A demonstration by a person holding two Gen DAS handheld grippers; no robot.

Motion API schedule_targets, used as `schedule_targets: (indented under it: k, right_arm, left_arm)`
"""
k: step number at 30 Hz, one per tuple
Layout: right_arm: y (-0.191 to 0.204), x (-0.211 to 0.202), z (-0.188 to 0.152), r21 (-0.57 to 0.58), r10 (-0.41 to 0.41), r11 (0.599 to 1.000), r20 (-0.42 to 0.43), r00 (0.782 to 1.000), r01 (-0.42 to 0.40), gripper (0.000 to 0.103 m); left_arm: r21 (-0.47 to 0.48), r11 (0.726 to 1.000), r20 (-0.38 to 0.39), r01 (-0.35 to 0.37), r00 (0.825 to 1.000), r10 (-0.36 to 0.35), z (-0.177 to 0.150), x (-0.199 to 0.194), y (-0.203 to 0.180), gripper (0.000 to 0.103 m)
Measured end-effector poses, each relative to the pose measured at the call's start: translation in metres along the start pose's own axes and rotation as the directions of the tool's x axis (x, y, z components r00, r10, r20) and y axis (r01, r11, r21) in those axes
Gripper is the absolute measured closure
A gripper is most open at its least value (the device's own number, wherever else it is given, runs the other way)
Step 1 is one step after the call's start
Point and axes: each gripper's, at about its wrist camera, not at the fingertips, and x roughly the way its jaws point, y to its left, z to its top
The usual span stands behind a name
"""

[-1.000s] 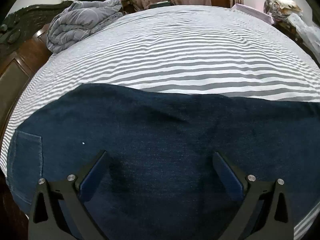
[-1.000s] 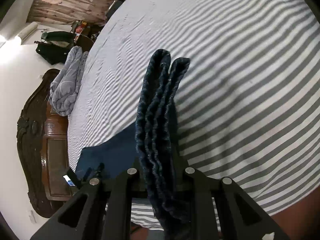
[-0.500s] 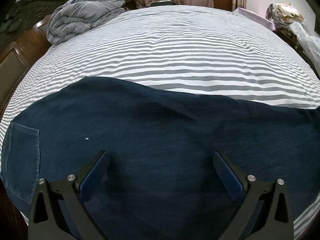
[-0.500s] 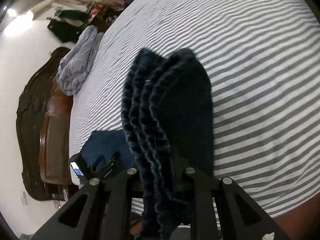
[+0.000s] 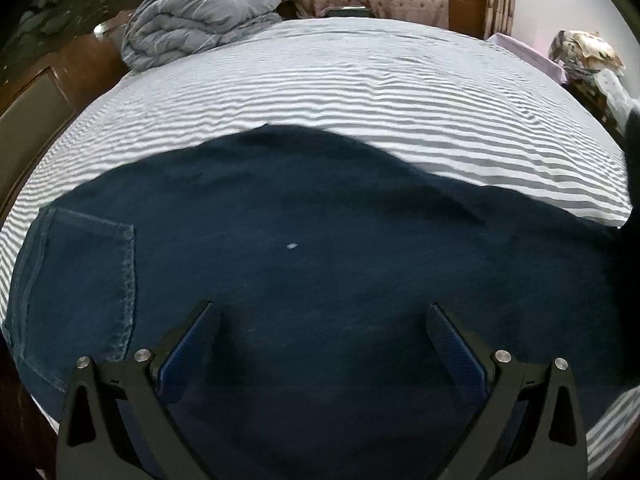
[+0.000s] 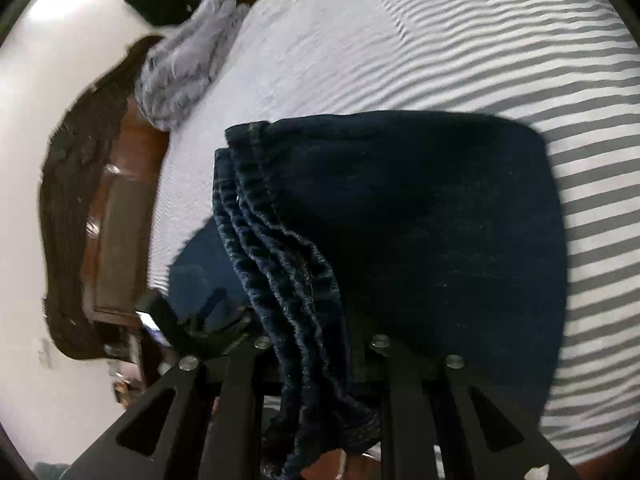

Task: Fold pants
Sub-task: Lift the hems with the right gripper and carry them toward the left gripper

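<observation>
Dark blue denim pants [image 5: 320, 264] lie flat across the near part of a striped bed, with a back pocket [image 5: 76, 276] at the left. My left gripper [image 5: 320, 316] is open and hovers low over the pants, its blue pads wide apart. My right gripper [image 6: 316, 344] is shut on the bunched leg hems of the pants [image 6: 400, 232] and holds them lifted over the bed. The left gripper [image 6: 188, 320] shows at the lower left of the right wrist view, over the pants' waist end.
The grey-and-white striped bed sheet [image 5: 340, 92] stretches far beyond the pants. A rumpled grey quilt [image 5: 192, 20] lies at the far left by the dark wooden headboard [image 5: 36, 92]. Curtains, a door and cluttered furniture [image 5: 588, 56] stand past the bed.
My right gripper has carried the leg hems leftward toward the waist end, and the held cloth has spread wider. The left gripper has shifted right and forward; the pocket shows more fully.
</observation>
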Motion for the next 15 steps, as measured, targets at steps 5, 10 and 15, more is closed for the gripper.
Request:
schedule_targets:
  k: [5, 10, 15]
  right_arm:
    - [-0.001, 0.057, -0.01, -0.032, -0.144, 0.989, -0.072, 0.987, 0.142, 0.087]
    - [0.006, 0.068, -0.012, -0.057, -0.17, 0.984, -0.065, 0.983, 0.166, 0.081]
    - [0.014, 0.065, -0.004, -0.001, -0.095, 0.995, -0.048, 0.994, 0.095, 0.079]
  left_arm:
    - [-0.022, 1.0, 0.0, 0.015, 1.0, -0.015, -0.002, 0.001, 0.01, 0.0]
    - [-0.029, 0.999, 0.004, 0.023, 1.0, -0.023, -0.003, 0.0, 0.013, 0.0]
    - [-0.025, 0.999, 0.006, 0.025, 1.0, -0.025, -0.002, 0.003, 0.011, 0.0]
